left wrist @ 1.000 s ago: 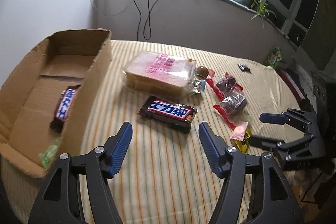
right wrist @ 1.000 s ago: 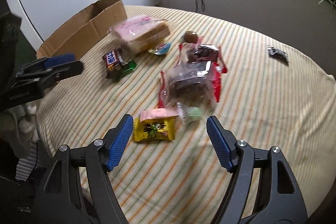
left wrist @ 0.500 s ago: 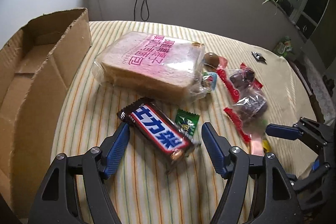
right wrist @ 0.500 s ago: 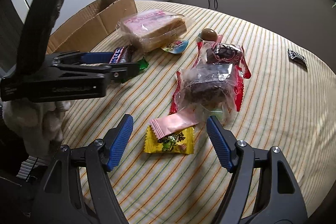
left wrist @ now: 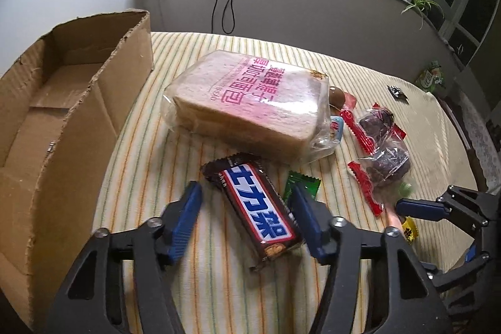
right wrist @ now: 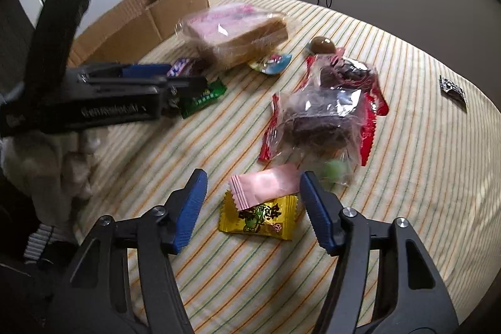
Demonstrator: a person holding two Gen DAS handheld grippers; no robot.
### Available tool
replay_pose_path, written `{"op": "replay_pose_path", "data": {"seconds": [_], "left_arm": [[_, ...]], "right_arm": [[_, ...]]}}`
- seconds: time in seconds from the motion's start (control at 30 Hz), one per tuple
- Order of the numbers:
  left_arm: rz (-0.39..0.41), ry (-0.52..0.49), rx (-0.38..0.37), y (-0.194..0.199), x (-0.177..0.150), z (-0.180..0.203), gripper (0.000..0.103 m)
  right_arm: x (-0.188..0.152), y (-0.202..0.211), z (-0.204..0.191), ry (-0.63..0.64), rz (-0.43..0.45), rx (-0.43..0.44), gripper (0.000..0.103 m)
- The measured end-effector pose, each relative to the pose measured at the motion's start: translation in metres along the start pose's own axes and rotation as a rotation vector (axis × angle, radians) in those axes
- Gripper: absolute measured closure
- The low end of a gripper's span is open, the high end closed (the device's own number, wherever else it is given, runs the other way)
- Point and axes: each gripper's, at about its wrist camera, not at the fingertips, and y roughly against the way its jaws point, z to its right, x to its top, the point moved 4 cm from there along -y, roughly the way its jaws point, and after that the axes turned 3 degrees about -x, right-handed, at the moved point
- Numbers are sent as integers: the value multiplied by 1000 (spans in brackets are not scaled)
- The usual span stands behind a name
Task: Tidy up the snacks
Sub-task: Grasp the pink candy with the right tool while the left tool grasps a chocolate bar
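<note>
A: Since the earlier frame, both grippers have been brought down closer to the snacks, and both pairs of jaws have just been closing.

B: What is framed by the left gripper [left wrist: 245,215]?

A: The chocolate bar [left wrist: 257,208] is lying on the striped tablecloth [left wrist: 219,296] between its spread jaws; the right pad seems to touch it, but no pinch is seen.

B: And the right gripper [right wrist: 252,204]?

A: Its jaws are spread around the pink candy [right wrist: 266,185] and yellow candy [right wrist: 261,218], untouched. The cardboard box [left wrist: 47,127] is seen at left.

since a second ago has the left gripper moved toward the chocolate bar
Yes. The left gripper has come forward off the cardboard box side and now straddles the chocolate bar, jaws just closing but not yet pressing it.
</note>
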Motion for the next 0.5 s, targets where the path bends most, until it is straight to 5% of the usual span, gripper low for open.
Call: {"op": "replay_pose_path", "data": {"seconds": [0.13,0.3,0.5], "left_arm": [[5,15,0,1,0,-7,64],[7,24,-6,2,0,-11,76],[11,23,-10,4,-1,-13,76]], "right_arm": [[4,-3,-1,20,5,-7,55],[7,-2,7,-9,-7,28,64],[3,0,18,-52,-13,56,72]]}}
